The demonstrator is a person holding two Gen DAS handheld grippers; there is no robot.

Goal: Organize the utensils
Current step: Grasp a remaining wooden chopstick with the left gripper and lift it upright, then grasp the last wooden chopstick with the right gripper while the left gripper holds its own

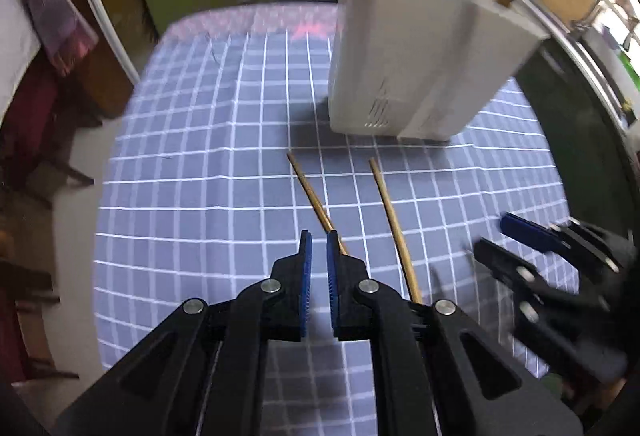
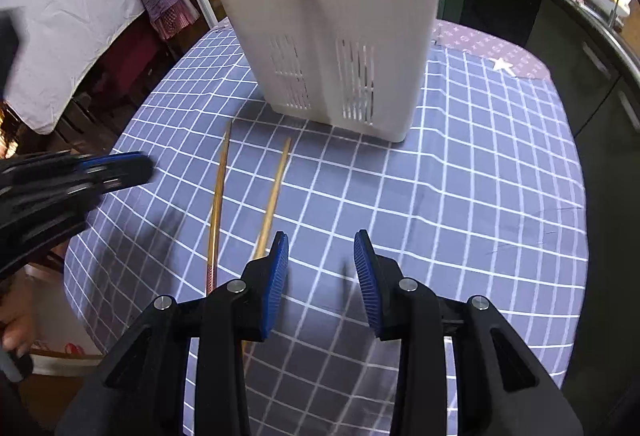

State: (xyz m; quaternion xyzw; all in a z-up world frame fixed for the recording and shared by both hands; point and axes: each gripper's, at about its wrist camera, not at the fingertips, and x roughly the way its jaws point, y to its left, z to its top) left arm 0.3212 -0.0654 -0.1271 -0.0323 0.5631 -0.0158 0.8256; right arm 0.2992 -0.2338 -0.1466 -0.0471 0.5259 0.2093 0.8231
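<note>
Checked tablecloth [image 2: 460, 176]: two chopsticks [image 2: 274, 192] lie near white utensil caddy [image 2: 328, 36]; left tool [image 1: 319, 248] clenched empty, right tool [image 2: 321, 248] released.

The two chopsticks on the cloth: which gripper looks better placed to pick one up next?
Probably the right gripper. It is open and empty, with a chopstick just beside its left pad. The left gripper is shut and empty, so it would need to open first, though the other chopstick runs right by its tip.

Two chopsticks [image 2: 218, 204] lie side by side on the tablecloth [image 2: 480, 196] before the utensil holder [image 2: 328, 36]
</note>
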